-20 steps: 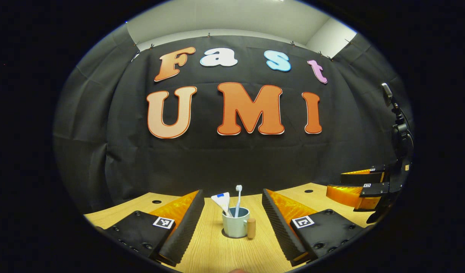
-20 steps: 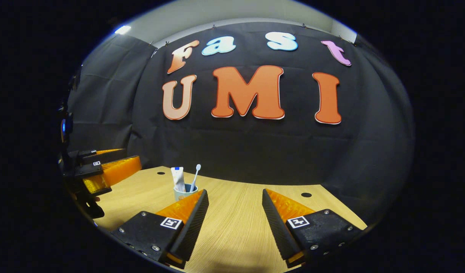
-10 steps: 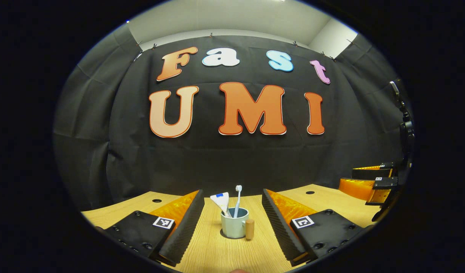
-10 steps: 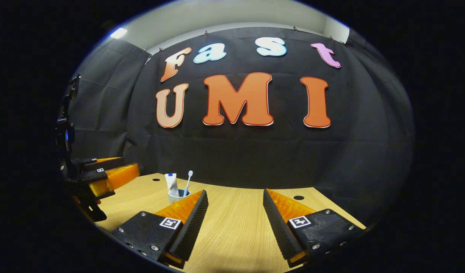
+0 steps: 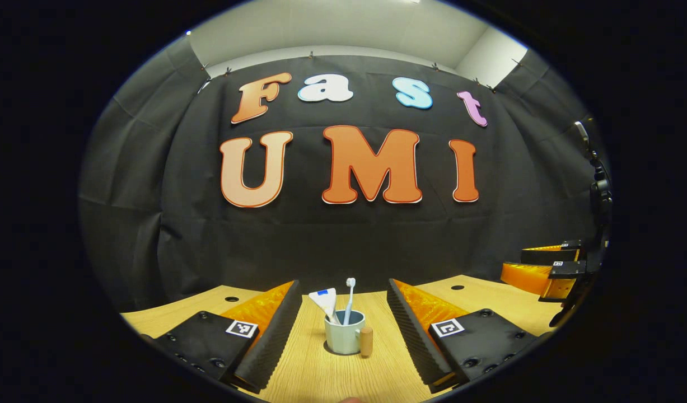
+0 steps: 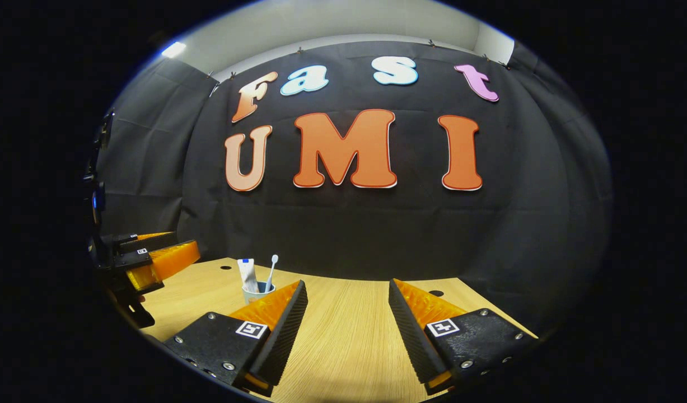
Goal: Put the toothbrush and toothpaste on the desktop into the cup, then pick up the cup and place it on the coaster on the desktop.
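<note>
Holding both tools low over the desktop (image 5: pixel 321 375), I go from left to right. My left gripper (image 5: pixel 342 330) stands spread wide, pinching nothing, and the cup (image 5: pixel 343 340) sits upright on the wood straight ahead, between the lines of its two fingers but apart from both. The toothpaste (image 5: pixel 325 302) leans to the left inside the cup and the toothbrush (image 5: pixel 349 302) stands nearly upright beside it, so I judge the loading done. The cup's handle (image 5: pixel 366 341) sticks out on its right side. I cannot make out a coaster, so whether the cup sits on one already I cannot tell.

If a lift is still owed, the risk is plain: closing with the handle caught under the right finger could twist the cup, and a low squeeze could tip it, the tall contents leaning over the rim.

Farther right, my right gripper (image 6: pixel 347 330) is also spread and empty above bare wood, with the cup (image 6: pixel 257 292) well off to its left.
</note>
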Tool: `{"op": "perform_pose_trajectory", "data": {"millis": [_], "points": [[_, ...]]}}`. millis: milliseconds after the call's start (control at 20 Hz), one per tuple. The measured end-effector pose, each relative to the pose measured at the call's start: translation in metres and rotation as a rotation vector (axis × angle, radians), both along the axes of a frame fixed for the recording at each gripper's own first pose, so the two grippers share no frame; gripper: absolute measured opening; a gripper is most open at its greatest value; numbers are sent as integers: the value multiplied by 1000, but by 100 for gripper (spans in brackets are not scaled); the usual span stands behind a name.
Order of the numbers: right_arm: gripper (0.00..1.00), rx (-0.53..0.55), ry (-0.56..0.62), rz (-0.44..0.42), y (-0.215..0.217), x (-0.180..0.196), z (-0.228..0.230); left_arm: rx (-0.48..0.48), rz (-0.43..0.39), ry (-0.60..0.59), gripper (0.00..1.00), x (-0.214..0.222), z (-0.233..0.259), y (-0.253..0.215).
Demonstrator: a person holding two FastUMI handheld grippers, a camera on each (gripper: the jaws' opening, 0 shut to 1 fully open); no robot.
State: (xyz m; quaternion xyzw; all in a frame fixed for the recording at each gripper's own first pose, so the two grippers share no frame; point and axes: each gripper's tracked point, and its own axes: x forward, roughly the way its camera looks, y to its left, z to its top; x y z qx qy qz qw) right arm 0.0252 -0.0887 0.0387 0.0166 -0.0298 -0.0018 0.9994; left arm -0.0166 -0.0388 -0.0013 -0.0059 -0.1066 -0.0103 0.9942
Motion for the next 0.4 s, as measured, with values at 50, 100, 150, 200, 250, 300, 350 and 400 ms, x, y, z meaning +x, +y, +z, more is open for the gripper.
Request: {"op": "perform_pose_trajectory", "data": {"millis": [50, 100, 150, 200, 250, 300, 350, 400], "points": [[88, -1, -2, -3, -2, -1, 1, 0, 3, -4, 97, 0, 1, -1], [88, -1, -5, 1, -2, -1, 2, -1, 0, -7, 96, 0, 1, -2], [88, 2, -5, 1, -3, -2, 3, -3, 1, -8, 96, -2, 3, -3], [88, 7, -6, 2, -3, -2, 4, -2, 0, -8, 95, -3, 4, -3], [88, 11, -7, 5, -3, -3, 4, -1, 1, -12, 95, -3, 5, -3], [88, 15, -9, 6, -4, -3, 4, -1, 2, -14, 98, -2, 6, -4], [88, 17, -12, 11, -4, -4, 5, 3, 3, -21, 96, -4, 8, -5], [88, 16, -9, 11, -4, -4, 4, 6, 12, -32, 97, -4, 10, -4]]}}
